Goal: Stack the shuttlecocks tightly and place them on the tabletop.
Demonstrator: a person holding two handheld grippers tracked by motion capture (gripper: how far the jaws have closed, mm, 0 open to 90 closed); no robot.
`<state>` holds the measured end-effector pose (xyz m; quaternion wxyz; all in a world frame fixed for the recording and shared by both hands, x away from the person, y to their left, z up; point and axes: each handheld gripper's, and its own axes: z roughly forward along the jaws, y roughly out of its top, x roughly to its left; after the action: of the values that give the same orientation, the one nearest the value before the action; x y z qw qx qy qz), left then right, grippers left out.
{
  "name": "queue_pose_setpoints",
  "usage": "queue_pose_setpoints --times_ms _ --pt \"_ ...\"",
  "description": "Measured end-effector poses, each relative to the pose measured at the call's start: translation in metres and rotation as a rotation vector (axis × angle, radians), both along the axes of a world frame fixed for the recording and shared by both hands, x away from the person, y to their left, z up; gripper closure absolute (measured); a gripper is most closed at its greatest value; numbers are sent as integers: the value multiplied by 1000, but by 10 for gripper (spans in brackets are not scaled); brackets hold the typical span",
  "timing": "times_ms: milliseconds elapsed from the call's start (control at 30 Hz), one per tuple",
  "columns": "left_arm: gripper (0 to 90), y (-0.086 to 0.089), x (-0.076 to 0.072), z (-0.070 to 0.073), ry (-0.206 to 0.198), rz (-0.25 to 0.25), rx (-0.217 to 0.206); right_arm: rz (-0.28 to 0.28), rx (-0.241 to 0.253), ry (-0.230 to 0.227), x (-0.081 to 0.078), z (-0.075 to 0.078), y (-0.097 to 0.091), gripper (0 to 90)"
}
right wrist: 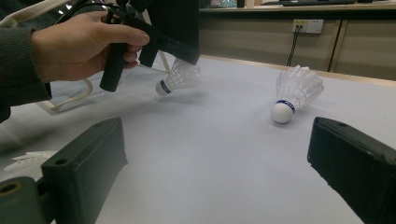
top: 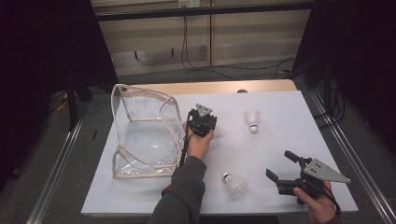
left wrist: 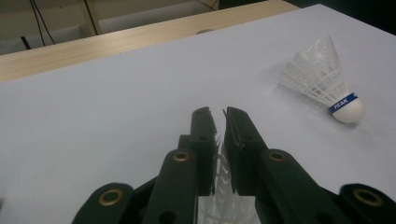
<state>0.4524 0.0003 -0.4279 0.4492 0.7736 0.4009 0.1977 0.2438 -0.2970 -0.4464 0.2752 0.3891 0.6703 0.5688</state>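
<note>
White shuttlecock (left wrist: 327,77) is wearing a blue band; black gripper (left wrist: 219,116) is showing brass rivets; table (top: 280,140) is looking pale grey.

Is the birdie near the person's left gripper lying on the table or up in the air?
In the air: the left gripper pinches the birdie by its feathers, above its shadow.

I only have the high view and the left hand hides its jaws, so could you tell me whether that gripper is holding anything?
Observer: Yes, the left gripper is shut on a shuttlecock, pinching its white skirt.
Operator: Is it lifted?
Observer: The right gripper view shows it clear of the table, cork end lowest.
Operator: Any marking on the far shuttlecock?
Observer: A blue band reading PEAK.
</note>
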Motion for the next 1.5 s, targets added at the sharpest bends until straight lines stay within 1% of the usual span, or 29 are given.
queue_pose_setpoints --times_ms 167,200,267,400,467,533,600,633,667,733,767,800,867,967,1033,1100,1233,1333,1400,1500 --pt "817 1 2 -3 4 11 8 2 0 1 0 0 1 34" --pt "811 2 3 -3 1 16 16 3 -1 0 0 0 0 34" --pt "802 3 3 -2 -1 22 16 2 0 2 0 0 0 35" --pt "804 5 4 1 -19 21 39 0 2 2 0 0 0 34" --pt "805 6 6 2 -26 28 34 3 1 3 0 0 1 35" --pt "804 7 8 2 -35 32 40 4 1 7 0 0 1 35" --pt "803 6 9 1 -41 38 30 6 2 8 0 0 2 35" --pt "794 6 9 1 -45 30 47 6 0 7 0 -1 2 35" --pt "788 5 9 0 -51 33 59 7 1 9 0 -1 2 35" --pt "788 5 11 -3 -50 28 58 7 2 9 0 -1 2 35" --pt "787 5 11 -3 -50 26 66 8 3 10 0 -1 1 35" --pt "779 5 11 -3 -48 25 58 8 3 10 0 -1 1 35" --pt "766 4 10 -3 -39 16 55 10 4 11 0 -1 1 35" --pt "750 4 8 -2 -14 7 36 10 3 11 0 -1 1 35" --pt "739 3 6 -1 -3 -2 49 8 3 12 0 -1 1 35" --pt "717 2 4 -1 3 -15 48 9 6 13 0 -1 1 35" --pt "672 0 0 -2 11 -20 39 11 2 13 0 -1 2 36" --pt "662 -1 -1 -2 33 -30 42 9 0 12 0 -1 1 36" --pt "657 -2 -1 -2 38 -34 38 8 7 14 0 -1 1 35" --pt "640 -2 -3 -2 46 -35 39 9 2 13 0 -1 1 36"
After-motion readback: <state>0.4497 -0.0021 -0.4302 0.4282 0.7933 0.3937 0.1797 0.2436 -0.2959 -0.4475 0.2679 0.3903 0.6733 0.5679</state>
